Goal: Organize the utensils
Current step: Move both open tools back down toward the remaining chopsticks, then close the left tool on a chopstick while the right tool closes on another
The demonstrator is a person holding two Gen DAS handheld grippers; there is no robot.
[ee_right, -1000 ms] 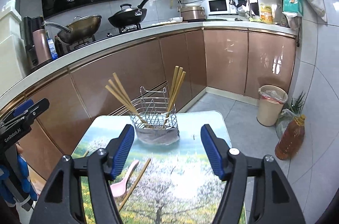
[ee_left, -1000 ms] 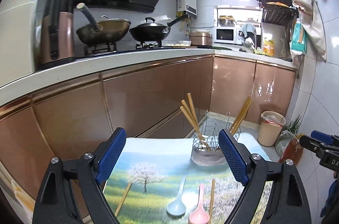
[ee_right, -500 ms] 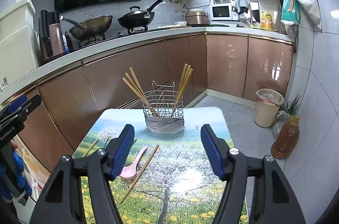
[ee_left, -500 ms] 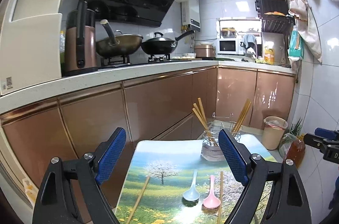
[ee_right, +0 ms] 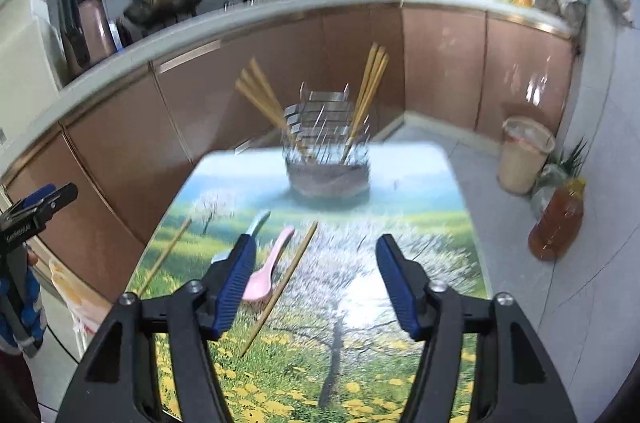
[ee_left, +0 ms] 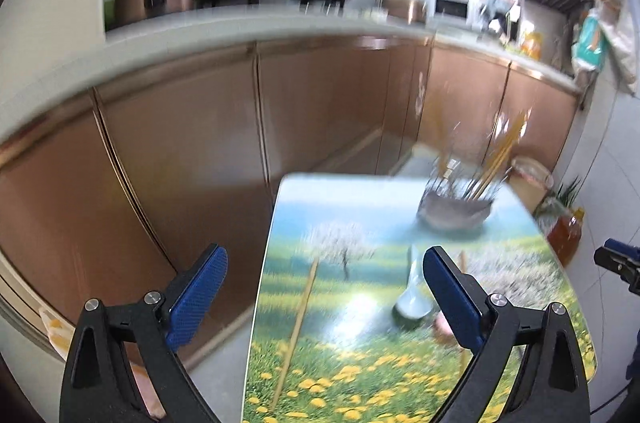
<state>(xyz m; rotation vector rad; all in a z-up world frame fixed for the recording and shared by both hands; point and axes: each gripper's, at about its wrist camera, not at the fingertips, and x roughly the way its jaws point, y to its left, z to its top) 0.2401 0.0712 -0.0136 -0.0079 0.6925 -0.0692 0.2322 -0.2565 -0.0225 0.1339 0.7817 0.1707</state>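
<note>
both claws hover empty over the tabletop: left claw just widening, right claw just narrowing. wire rack with chopsticks at far edge; spoons and loose chopsticks mid-tabletop.

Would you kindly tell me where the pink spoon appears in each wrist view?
Left wrist: the pink spoon is lower right, mostly hidden behind the claw's right finger.
Right wrist: lower centre-left, lying on the table beside a loose chopstick.
Shared landmark: the wire utensil basket at the table's far end.
</note>
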